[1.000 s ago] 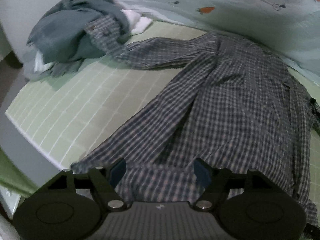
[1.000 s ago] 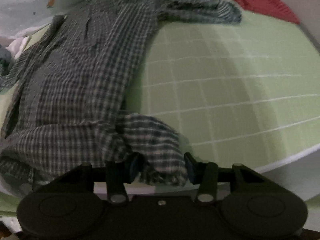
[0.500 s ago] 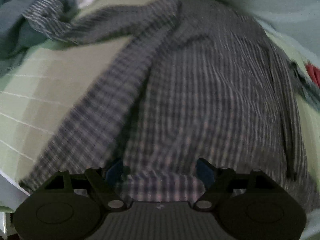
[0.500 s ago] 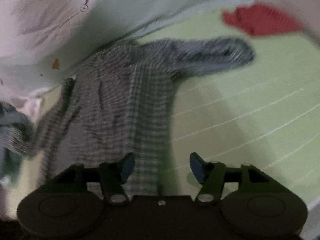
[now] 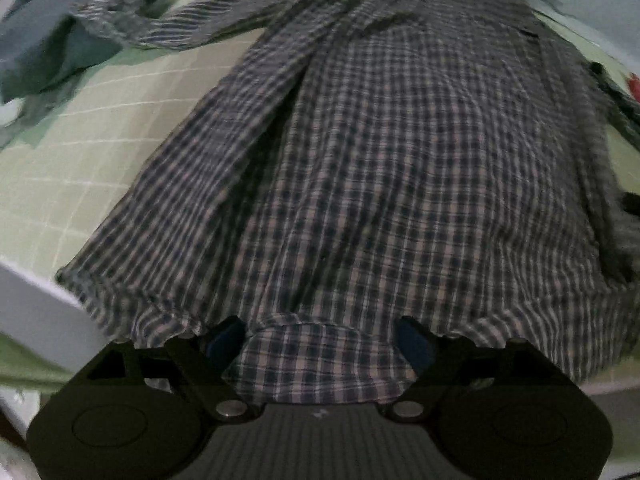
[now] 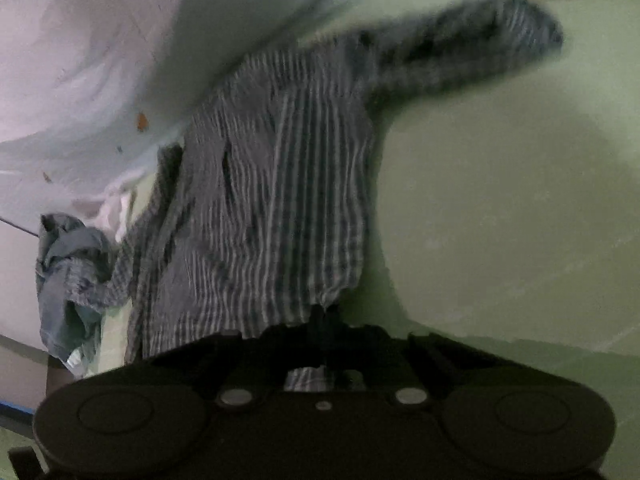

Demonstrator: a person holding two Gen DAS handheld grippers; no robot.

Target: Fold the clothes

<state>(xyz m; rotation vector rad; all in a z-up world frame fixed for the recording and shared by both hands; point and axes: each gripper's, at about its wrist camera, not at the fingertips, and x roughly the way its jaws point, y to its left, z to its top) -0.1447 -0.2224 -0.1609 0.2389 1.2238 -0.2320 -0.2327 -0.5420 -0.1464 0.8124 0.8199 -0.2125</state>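
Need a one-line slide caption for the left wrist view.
Left gripper, opening, straddles the hem of a plaid shirt spread on a green grid-patterned sheet.

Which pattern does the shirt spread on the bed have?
The shirt has a small check of dark blue and pale lines. The left wrist view shows it best.

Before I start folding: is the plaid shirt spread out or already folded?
Spread: the plaid shirt lies open across the bed, sleeve stretched aside.

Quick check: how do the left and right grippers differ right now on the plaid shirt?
The left gripper is wide and opening, its pads off the plaid shirt, whose hem lies loose between them. The right gripper is shut on the shirt's hem. Both are at the shirt's near edge.
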